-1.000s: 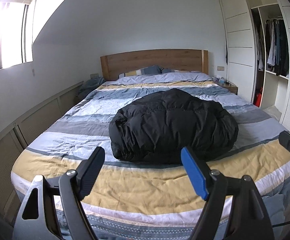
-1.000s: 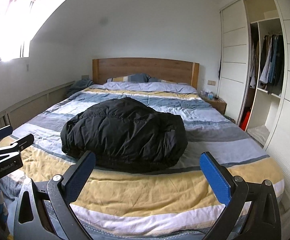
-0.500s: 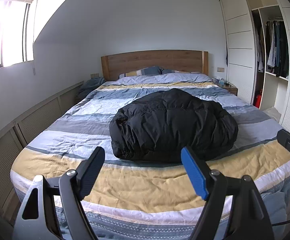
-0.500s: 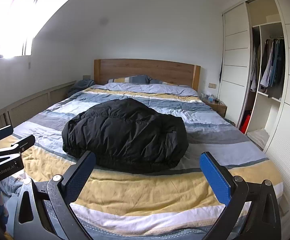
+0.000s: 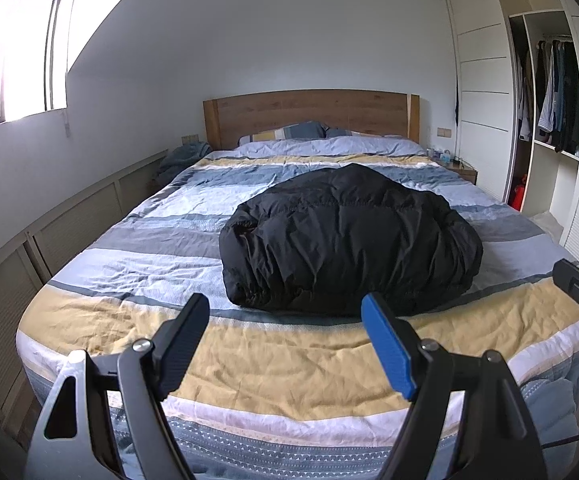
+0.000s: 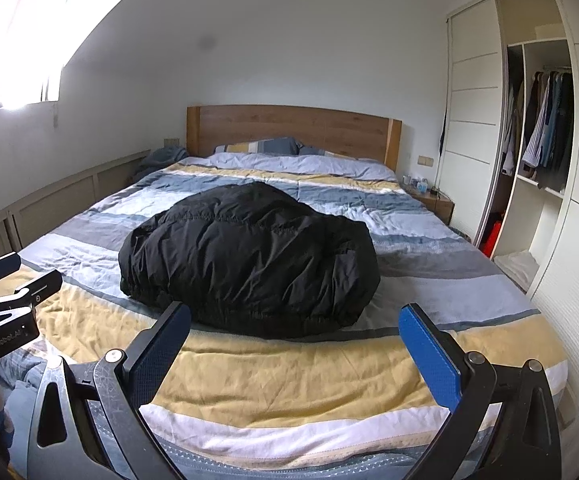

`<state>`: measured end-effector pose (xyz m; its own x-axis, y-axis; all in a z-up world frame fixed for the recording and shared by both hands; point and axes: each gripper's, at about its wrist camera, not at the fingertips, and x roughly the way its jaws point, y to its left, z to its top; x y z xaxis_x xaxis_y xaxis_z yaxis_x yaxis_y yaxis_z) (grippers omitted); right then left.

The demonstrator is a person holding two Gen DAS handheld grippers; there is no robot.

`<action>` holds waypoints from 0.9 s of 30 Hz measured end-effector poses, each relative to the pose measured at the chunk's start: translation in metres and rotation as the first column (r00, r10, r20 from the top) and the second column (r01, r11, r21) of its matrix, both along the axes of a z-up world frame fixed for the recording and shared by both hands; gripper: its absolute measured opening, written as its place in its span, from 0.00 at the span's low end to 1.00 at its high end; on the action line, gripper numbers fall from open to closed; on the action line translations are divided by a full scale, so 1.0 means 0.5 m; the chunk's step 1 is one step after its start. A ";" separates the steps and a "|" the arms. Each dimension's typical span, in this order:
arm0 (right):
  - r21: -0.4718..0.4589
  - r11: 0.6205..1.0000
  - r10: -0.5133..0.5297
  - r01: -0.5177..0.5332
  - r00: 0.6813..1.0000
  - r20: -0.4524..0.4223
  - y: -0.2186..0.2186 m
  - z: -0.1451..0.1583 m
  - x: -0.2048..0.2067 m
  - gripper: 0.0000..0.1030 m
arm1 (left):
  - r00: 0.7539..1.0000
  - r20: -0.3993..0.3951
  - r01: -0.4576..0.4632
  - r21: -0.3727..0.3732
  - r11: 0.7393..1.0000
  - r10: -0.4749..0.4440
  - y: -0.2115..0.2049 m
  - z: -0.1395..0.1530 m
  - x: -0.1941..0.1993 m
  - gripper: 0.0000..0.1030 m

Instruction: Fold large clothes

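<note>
Right, both of mine spread wide and empty: left gripper [image 5: 285, 340], right gripper [image 6: 295, 344]. The black puffer jacket [image 5: 349, 244] lies bundled mid-bed [image 5: 249, 364], straight ahead, long axis crosswise, neither gripper clearly nearer. Sleeves and collar are tucked out of sight.

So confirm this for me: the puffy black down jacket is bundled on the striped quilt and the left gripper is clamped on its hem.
Not quite. The puffy black down jacket is bundled on the striped quilt, but the left gripper is open and short of its hem, touching nothing, as the left wrist view shows.
</note>
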<state>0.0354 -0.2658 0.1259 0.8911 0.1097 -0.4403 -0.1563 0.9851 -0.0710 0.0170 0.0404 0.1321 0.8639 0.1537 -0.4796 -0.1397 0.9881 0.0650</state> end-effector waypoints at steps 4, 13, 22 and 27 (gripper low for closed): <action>0.000 1.000 -0.002 0.002 1.000 -0.010 0.002 -0.007 0.007 0.99 | 1.000 -0.003 -0.002 0.000 1.000 0.002 -0.001 -0.003 0.004 0.75; -0.007 1.000 -0.010 0.010 0.999 -0.035 0.004 -0.015 0.027 0.99 | 1.000 -0.004 -0.011 -0.001 1.000 0.011 0.006 -0.007 0.021 0.75; -0.020 0.999 -0.034 0.033 0.998 -0.058 -0.002 -0.021 0.047 0.99 | 1.000 -0.004 -0.004 -0.021 1.000 0.004 0.014 -0.010 0.038 0.75; -0.028 0.999 -0.041 0.039 0.996 -0.075 0.000 -0.026 0.059 0.99 | 1.000 -0.007 -0.004 -0.031 1.000 0.004 0.021 -0.010 0.047 0.75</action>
<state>0.0649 -0.2659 0.1127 0.8585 0.0615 -0.5092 -0.1225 0.9886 -0.0870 0.0403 0.0511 0.1274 0.8600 0.1418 -0.4902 -0.1431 0.9891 0.0350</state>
